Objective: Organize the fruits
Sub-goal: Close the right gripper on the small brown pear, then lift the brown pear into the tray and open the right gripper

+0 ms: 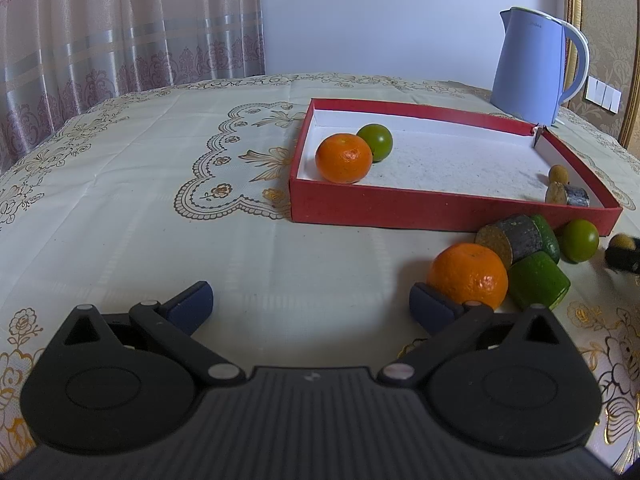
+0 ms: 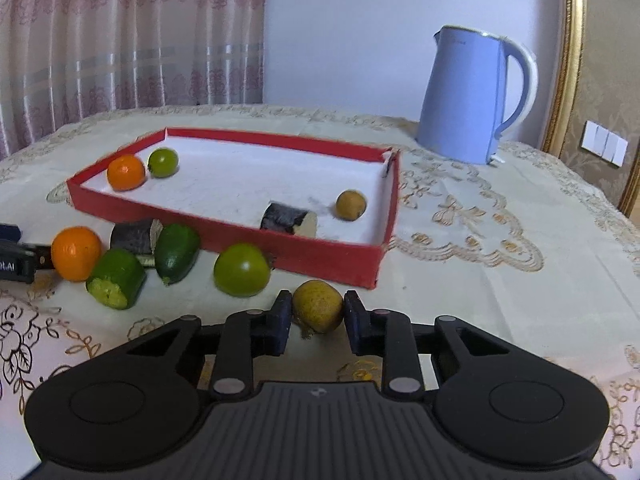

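Note:
My right gripper (image 2: 317, 314) is shut on a small brown-yellow round fruit (image 2: 318, 305) just in front of the red box (image 2: 320, 258). Inside the box lie an orange (image 2: 126, 172), a green lime (image 2: 163, 162), a dark cut piece (image 2: 288, 218) and a brown round fruit (image 2: 351, 205). On the cloth to the left sit a green lime (image 2: 241, 269), two green cut pieces (image 2: 176, 251) (image 2: 116, 278), a dark piece (image 2: 134, 236) and an orange (image 2: 76, 253). My left gripper (image 1: 310, 306) stands open, its right finger (image 1: 434, 306) beside that orange (image 1: 468, 274).
A light blue kettle (image 2: 466, 98) stands behind the box at the back right. The table carries a cream cloth (image 1: 140, 200) with gold patterns. A curtain hangs at the back left, and a gold-framed wall panel runs along the right.

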